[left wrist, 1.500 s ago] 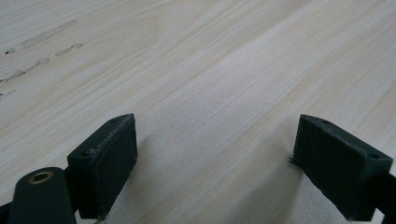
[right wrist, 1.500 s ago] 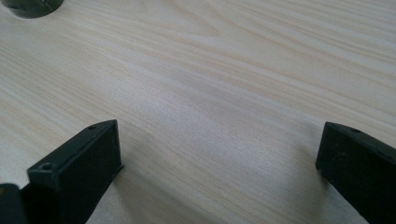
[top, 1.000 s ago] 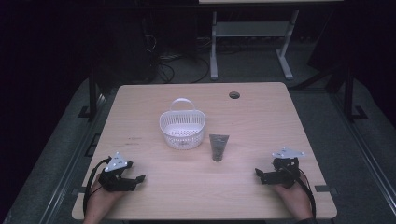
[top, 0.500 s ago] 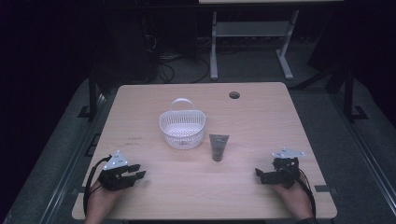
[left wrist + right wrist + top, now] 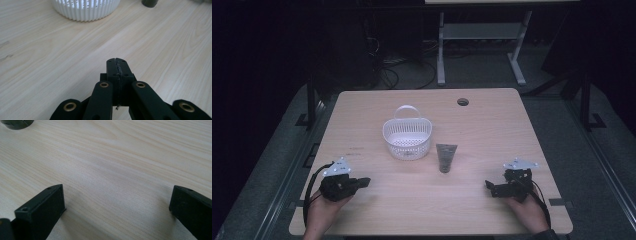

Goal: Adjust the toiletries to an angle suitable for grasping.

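On the surface [image 5: 377, 210], tube [image 5: 446, 157] lay well apart between both: left tool [image 5: 365, 182] just closed empty, right tool [image 5: 488, 187] open.

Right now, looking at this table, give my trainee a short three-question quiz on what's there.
1. True or false: the left gripper holds the grey tube.
2. Which gripper has its jaws apart: A, left; B, right gripper?
3. The tube lies beside the white ____.

Key: 1 false, its jaws have just closed on nothing, pressed together in the left gripper view. 2 B. 3 basket.
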A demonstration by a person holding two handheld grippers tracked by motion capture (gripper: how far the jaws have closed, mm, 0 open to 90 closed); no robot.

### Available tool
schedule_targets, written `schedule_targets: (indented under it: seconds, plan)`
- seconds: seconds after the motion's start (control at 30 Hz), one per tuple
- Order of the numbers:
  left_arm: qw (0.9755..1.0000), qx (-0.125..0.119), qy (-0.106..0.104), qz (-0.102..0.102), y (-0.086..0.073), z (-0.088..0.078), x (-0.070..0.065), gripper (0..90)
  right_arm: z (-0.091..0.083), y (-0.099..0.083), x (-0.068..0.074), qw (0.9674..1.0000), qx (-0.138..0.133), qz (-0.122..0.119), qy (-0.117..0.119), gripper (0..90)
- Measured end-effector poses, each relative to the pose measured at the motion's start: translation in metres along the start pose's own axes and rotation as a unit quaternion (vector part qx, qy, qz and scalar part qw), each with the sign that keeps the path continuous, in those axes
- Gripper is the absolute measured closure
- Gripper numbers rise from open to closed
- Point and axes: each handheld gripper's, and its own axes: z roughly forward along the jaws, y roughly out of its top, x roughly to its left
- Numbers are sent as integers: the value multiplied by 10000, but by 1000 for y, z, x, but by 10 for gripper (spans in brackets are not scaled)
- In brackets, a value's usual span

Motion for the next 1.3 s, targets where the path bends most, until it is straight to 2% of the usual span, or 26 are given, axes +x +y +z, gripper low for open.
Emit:
schedule_targets:
  seconds: [0.87,1.3]
  plan:
    - [9985,-16,-429,332,45,18,-28,897,0,0,0,10000,-1,0,1,0]
    - [9975,-44,-552,448,65,24,-35,897,0,0,0,10000,-5,-4,-5,0]
